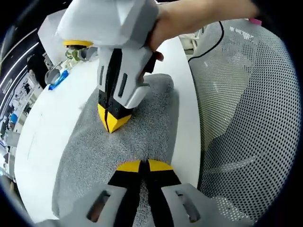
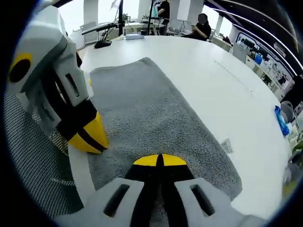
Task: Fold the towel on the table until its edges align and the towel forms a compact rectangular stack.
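A grey towel (image 2: 156, 118) lies flat on a white table (image 2: 222, 80), reaching from the near edge of the table toward 12 o'clock in the right gripper view. The right gripper (image 2: 159, 161) rises at 6 o'clock of that view, its yellow-tipped jaws pressed together over the near end of the towel; whether any cloth sits between the tips cannot be told. At 9 o'clock the left gripper (image 2: 90, 137) comes in with its jaws closed too, its yellow tip down at the towel's left edge, just beside the table's rim. A small white tag (image 2: 227, 145) sticks out from the towel's right edge at 4 o'clock. A mesh chair (image 2: 33, 165) shows below the table edge at 8 o'clock. Far across the table, near 12 o'clock, people sit at desks.

In the left gripper view the left gripper (image 1: 144, 165) stands at 6 o'clock, jaws together on the towel (image 1: 118, 142). The right gripper (image 1: 113, 120) points down from 11 o'clock, its closed yellow tip touching the cloth near the middle, held by a hand (image 1: 189, 23) entering from 1 o'clock. The table (image 1: 47, 127) spreads toward 9 o'clock, and the mesh chair (image 1: 246, 109) fills the side at 3 o'clock. A blue object (image 1: 57, 80) lies on the table at 10 o'clock, too small to identify.
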`<control>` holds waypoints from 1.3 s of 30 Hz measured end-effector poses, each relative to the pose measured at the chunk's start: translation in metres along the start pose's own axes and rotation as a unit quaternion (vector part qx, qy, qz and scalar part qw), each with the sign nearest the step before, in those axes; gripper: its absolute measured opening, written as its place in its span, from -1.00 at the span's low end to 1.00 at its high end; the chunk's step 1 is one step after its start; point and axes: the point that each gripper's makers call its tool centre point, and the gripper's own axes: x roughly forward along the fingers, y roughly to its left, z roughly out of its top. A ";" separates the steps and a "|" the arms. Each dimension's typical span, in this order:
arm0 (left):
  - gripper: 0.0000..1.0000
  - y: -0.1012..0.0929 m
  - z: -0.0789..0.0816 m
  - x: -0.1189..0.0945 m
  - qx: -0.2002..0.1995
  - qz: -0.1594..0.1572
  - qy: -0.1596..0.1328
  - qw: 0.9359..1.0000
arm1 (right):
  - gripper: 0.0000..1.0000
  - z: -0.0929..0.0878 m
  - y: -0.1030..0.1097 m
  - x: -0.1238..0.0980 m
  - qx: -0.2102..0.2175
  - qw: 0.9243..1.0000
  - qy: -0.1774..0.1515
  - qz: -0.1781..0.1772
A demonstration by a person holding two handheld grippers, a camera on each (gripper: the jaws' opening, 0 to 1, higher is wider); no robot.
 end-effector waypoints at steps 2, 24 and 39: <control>-0.93 0.002 -0.002 0.000 -0.011 0.003 0.003 1.000 | -1.00 0.000 0.001 0.000 0.006 1.000 -0.002 0.000; -0.95 0.030 -0.022 -0.007 -0.028 0.066 0.046 0.996 | -1.00 -0.008 0.012 -0.008 0.031 0.999 0.001 -0.012; -0.96 0.049 -0.035 -0.011 -0.034 0.110 0.067 0.991 | -1.00 -0.005 0.033 -0.007 0.044 0.999 -0.011 0.010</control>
